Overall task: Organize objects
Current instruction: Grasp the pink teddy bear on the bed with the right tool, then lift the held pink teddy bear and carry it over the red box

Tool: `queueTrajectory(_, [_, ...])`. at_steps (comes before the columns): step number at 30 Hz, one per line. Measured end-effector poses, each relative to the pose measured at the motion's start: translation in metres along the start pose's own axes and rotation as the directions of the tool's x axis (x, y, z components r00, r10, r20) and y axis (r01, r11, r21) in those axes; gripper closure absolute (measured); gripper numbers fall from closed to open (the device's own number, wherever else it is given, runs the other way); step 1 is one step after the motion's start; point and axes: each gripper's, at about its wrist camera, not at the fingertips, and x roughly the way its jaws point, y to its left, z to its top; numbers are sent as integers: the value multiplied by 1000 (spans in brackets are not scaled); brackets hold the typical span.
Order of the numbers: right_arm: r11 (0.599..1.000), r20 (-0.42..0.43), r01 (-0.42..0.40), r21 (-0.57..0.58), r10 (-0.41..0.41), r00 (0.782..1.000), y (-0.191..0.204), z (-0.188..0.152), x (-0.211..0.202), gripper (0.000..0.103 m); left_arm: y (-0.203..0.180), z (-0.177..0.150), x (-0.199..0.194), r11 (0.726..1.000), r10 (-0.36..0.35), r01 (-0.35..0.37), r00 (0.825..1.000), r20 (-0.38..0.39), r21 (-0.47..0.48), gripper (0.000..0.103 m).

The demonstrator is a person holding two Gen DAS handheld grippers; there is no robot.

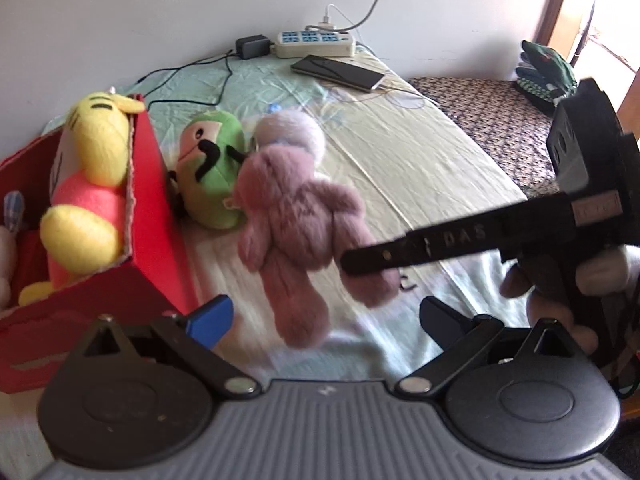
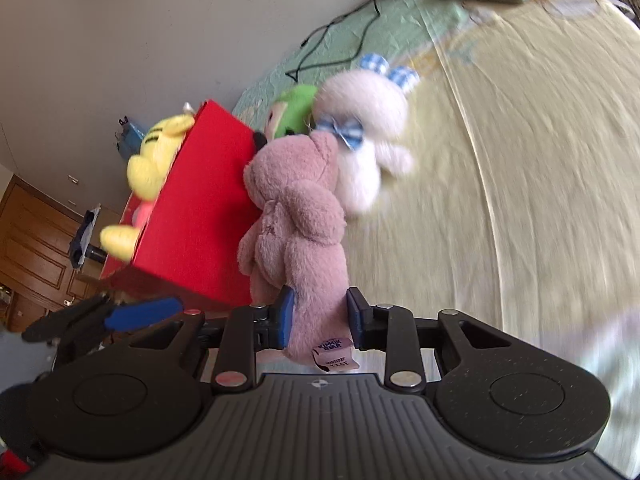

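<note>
A pink plush bear [image 1: 296, 216] [image 2: 296, 216] hangs just right of a red cardboard box [image 1: 154, 208] [image 2: 208, 208]. My right gripper [image 2: 320, 316] [image 1: 360, 268] is shut on one of its legs. A yellow plush [image 1: 92, 184] [image 2: 156, 156] lies in the box, sticking out over its rim. On the bed behind the bear lie a green plush [image 1: 212, 172] [image 2: 294, 110] and a white bunny [image 1: 292, 128] [image 2: 368, 132] with blue checked ears and bow. My left gripper [image 1: 328, 320] is open and holds nothing, low in front of the bear, near the box's corner.
At the far end of the pale bedsheet [image 1: 400, 152] lie a power strip [image 1: 316, 42], a black adapter [image 1: 252, 46], a dark phone [image 1: 340, 72] and trailing cables. Green gloves [image 1: 544, 68] rest on a patterned cloth [image 1: 480, 108] at the right. A wall runs behind the bed.
</note>
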Motion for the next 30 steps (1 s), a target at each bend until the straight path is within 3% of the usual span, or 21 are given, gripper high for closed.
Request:
queueTrajectory(9, [999,-81,17,33,-15,997,-11,-45,-21,70,6,-19,6,993,-117,115,992,-46,-31,4])
queueTrajectory(12, [999,-55,13,40,-11,998,-13,-43,-25,67,9,-18,12,990,-135,131,989,-57,-58,4])
queueTrajectory(15, [998,-10,-5,69,6,1000,-17,-33,-24,56,13,-15,21,986,-145,139,987,-67,-90,4])
queueTrajectory(19, [997,-7,6,74,-6,1000,-21,-21,-7,55,18,-13,35,979,-161,148,983,-86,-138,4])
queueTrajectory(22, [994,-35,-28,104,32,999,-27,-16,9,53,18,-13,43,976,-172,156,980,-99,-153,4])
queueTrajectory(27, [977,-75,-126,174,141,987,-26,-15,26,65,16,-13,48,978,-164,147,981,-108,-144,4])
queueTrajectory(30, [979,-89,-138,147,152,984,-17,-15,31,67,18,-14,54,978,-163,145,980,-116,-151,4])
